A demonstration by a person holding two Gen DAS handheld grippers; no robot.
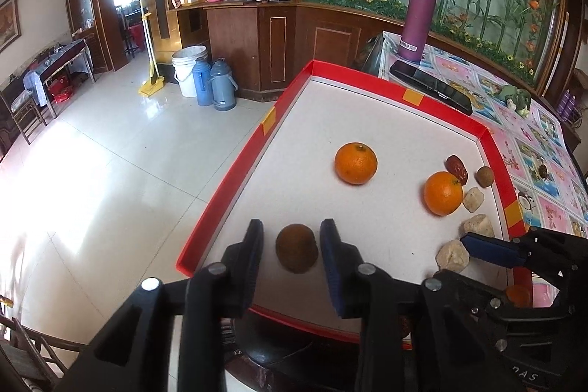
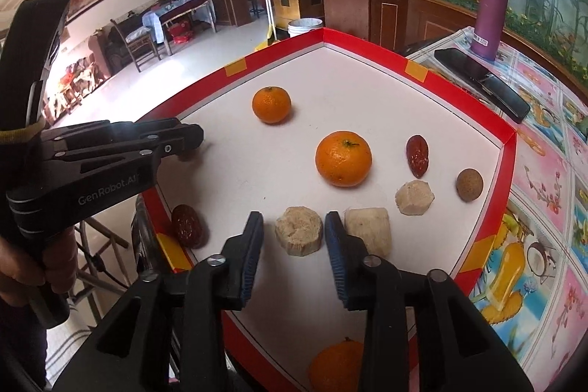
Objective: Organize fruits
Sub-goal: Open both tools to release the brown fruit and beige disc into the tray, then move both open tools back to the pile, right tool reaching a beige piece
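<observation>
A red-rimmed white tray (image 1: 220,193) holds the fruit. My left gripper (image 1: 292,225) is open around a brown round fruit (image 1: 297,252), with a gap on each side. In the right wrist view my right gripper (image 2: 294,216) is open around a pale cut chunk (image 2: 298,235) that rests on the tray. A second chunk (image 2: 369,234) lies just right of it and a third (image 2: 414,198) further back. Also on the tray are two oranges (image 2: 271,105) (image 2: 343,158), a red date (image 2: 418,156) and a second brown round fruit (image 2: 469,185). Another date (image 2: 187,226) sits at the left rim.
A third orange (image 2: 336,366) lies at the tray's near edge under my right gripper. A purple bottle (image 1: 419,21) and a black phone (image 1: 430,87) stand on the floral tablecloth behind the tray. The tray's left rim overhangs tiled floor. A hand (image 2: 55,256) holds the left gripper.
</observation>
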